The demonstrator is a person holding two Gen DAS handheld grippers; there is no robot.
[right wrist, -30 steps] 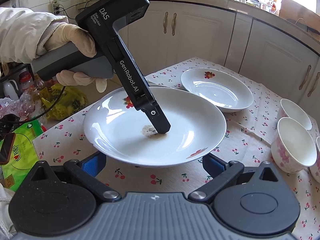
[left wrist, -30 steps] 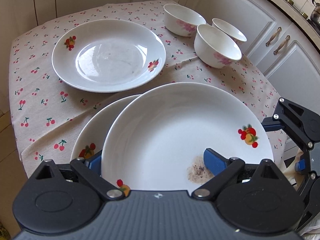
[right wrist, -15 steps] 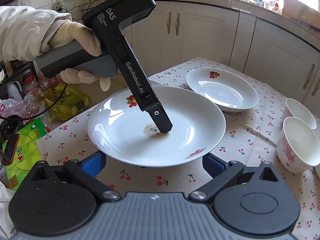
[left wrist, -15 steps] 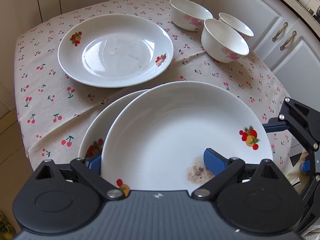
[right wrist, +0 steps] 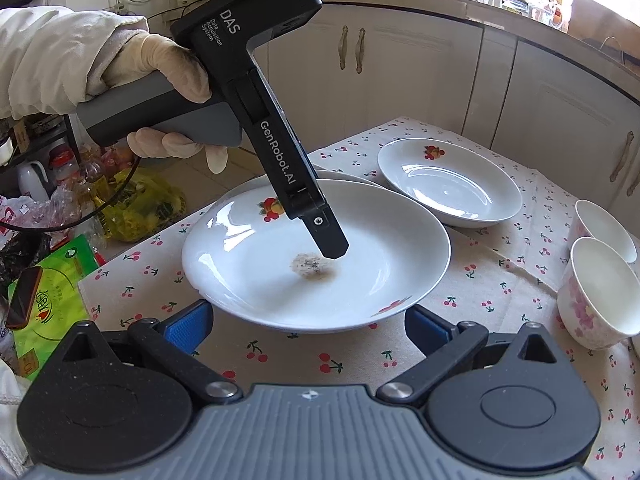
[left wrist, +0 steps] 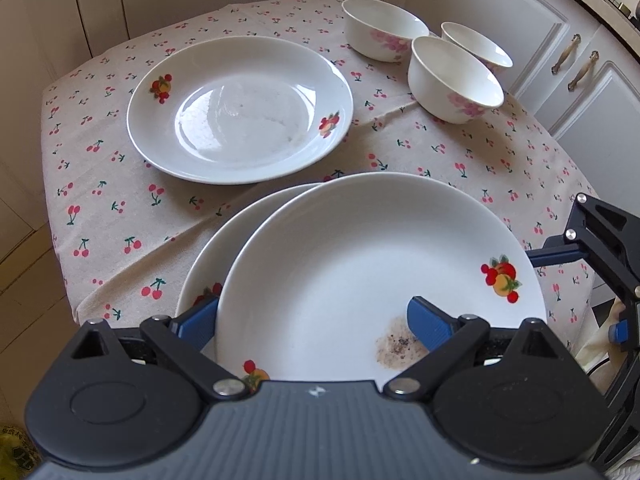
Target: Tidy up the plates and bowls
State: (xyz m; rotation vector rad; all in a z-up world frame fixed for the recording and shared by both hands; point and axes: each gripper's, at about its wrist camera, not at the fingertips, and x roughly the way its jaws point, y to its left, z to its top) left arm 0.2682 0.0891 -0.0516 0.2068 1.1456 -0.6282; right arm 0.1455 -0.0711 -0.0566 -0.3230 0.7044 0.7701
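My left gripper is shut on the rim of a white plate with a fruit print and a brown stain; it holds it lifted above a second plate on the cloth. The held plate also shows in the right wrist view, with the left gripper's finger on its inside. A third plate lies further back; it also shows in the right wrist view. Three white bowls with pink flowers stand at the back right. My right gripper is open and empty, just short of the held plate.
The table has a cherry-print cloth. White cabinets stand behind and to the right. Bags and bottles lie on the floor past the table's left edge in the right wrist view.
The left gripper has lifted and drawn back a little with the plate, so more of the table shows. The right gripper has kept its place and stays open.
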